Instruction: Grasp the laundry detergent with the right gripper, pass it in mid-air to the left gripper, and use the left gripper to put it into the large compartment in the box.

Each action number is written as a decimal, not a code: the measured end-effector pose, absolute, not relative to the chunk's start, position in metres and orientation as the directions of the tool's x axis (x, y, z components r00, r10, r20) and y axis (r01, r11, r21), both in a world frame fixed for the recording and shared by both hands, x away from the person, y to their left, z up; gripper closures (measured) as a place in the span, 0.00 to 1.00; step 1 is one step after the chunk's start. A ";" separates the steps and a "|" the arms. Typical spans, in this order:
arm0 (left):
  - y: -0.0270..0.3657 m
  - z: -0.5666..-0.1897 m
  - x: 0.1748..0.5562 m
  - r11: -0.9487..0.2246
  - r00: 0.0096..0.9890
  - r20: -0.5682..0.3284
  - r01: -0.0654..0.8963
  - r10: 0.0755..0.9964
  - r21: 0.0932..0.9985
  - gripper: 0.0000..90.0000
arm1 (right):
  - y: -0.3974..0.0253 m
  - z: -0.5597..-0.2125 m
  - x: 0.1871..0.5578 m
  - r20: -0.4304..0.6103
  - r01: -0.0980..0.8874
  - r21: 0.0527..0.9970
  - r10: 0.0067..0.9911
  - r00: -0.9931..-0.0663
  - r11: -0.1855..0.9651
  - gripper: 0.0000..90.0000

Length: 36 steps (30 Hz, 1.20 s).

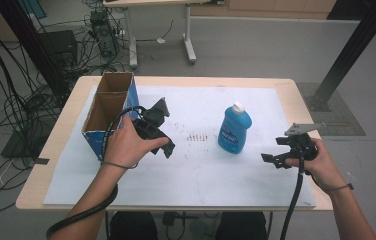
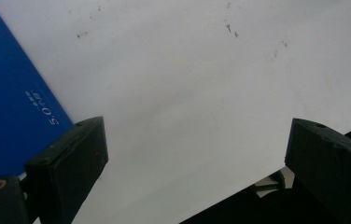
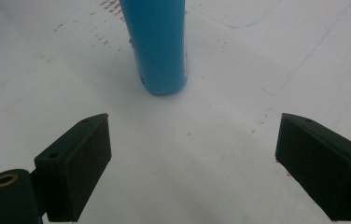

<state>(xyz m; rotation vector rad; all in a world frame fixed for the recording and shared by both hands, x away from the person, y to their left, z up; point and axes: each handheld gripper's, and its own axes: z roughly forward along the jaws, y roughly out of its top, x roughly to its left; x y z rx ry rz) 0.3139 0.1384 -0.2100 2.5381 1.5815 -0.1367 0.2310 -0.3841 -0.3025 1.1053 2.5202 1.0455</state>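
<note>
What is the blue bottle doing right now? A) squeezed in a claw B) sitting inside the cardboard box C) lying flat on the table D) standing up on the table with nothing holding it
D: the blue bottle stands upright on the white table cover, apart from both open claws, the right claw nearest.

A light wooden table (image 1: pixel 286 85) is carrying a white sheet (image 1: pixel 201 170) that is covering most of its top and showing small dark specks near the middle. A blue bottle (image 1: pixel 234 129) is standing upright on the sheet, while an open cardboard box (image 1: pixel 107 112) is sitting at its left edge.
</note>
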 end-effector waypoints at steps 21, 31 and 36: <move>0.138 -0.209 0.310 -0.435 0.443 -0.154 0.897 0.883 0.081 0.07 | -0.388 -0.329 0.219 0.114 0.539 0.737 0.711 -0.694 0.408 0.08; 0.138 -0.209 0.310 -0.436 0.444 -0.151 0.896 0.883 0.079 0.07 | -0.390 -0.343 0.216 0.125 0.512 0.768 0.695 -0.708 0.384 0.08; 0.138 -0.210 0.310 -0.435 0.441 -0.150 0.898 0.885 0.073 0.07 | -0.389 -0.348 0.216 0.133 0.512 0.774 0.695 -0.706 0.373 0.08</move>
